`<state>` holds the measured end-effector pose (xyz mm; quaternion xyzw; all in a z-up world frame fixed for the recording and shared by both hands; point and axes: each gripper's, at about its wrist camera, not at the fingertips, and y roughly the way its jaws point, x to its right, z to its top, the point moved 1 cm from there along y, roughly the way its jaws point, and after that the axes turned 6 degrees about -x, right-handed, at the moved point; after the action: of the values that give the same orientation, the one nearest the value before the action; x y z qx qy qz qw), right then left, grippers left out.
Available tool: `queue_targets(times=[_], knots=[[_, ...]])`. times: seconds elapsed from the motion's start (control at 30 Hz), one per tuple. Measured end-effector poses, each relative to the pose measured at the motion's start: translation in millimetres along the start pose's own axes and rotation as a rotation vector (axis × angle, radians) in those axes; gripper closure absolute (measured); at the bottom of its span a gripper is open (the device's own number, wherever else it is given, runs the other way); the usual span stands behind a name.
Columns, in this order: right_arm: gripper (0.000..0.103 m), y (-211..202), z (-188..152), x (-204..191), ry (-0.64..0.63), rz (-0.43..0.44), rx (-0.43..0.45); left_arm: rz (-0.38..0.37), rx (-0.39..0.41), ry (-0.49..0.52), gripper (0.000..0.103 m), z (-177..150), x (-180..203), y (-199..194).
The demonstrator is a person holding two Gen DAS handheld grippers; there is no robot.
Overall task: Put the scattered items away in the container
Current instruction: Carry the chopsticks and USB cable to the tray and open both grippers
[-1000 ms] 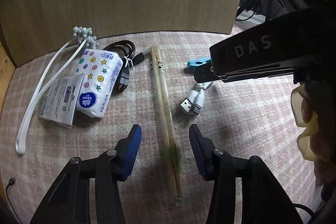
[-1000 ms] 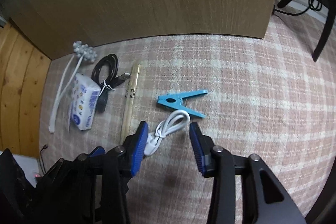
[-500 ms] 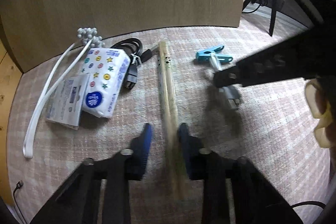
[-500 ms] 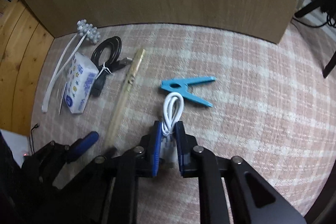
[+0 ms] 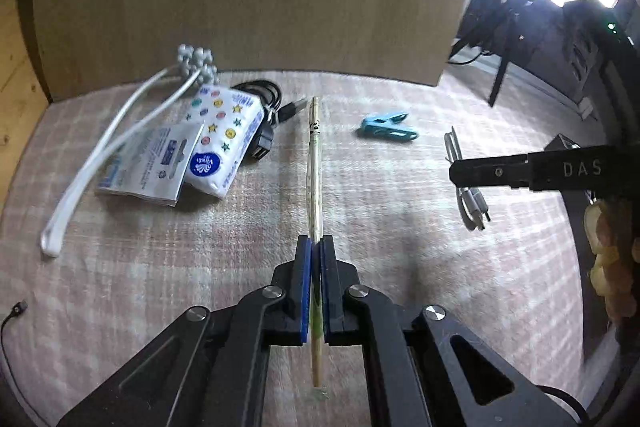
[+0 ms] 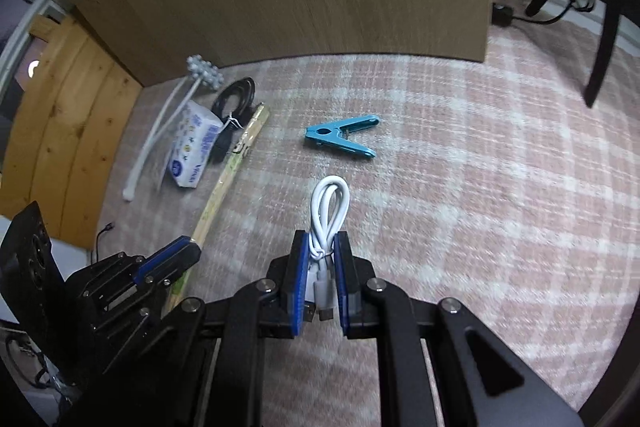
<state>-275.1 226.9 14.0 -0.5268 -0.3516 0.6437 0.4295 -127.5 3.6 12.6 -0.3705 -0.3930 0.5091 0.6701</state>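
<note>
My left gripper is shut on a wrapped pair of wooden chopsticks, gripped near their near end, with the long part pointing away over the checked mat. My right gripper is shut on a coiled white USB cable; its loop sticks out past the fingertips and its plugs sit between the pads. In the left wrist view the right gripper stands at the right with the cable hanging from it. No container shows in either view.
On the mat lie a blue clothespin, a tissue pack, a wipe sachet, a coiled black cable and a white ball-tipped wand. A wooden panel stands behind them. Chair legs are at the far right.
Both grippers have gone from open to shut, the left on the chopsticks and the right on the white cable. The right gripper has carried the cable off to the right, away from the clothespin.
</note>
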Motion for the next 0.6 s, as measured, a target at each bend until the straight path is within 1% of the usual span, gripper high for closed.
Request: queue_targets(times=[0.03,0.13,0.27,0.33,0.43,0.6], knots=[[0.090,-0.9,-3.4,-1.5,0.008,0.006,0.004,0.000,-0.003,-0.004,0.100,-1.4,1.0,-0.8],[0.090,-15.5,-17.0,-3.0,0.011,0.030,0.025,-0.035,-0.002,-0.031,0.100,-2.7,2.5,-6.2],[0.090,-60.0,-45.3,3.4,-0.015,0.048,0.078,-0.058,0.033,-0.023,0.100,-3.3,15.3,-30.7],[0.090,-81.6,-58.8,11.7,0.003,0.053,0.107,-0.072,0.058,-0.003,0.100,-1.6,27.2,-43.0],[0.090,-118.0,-81.7,34.5,0.035,0.042,0.160,-0.109,0.091,0.040,0.100,3.7,55.9,-58.5],[0.090,-169.6,-120.3,87.1,0.129,-0.011,0.251,-0.180,0.114,0.122,0.100,12.6,110.9,-66.9]])
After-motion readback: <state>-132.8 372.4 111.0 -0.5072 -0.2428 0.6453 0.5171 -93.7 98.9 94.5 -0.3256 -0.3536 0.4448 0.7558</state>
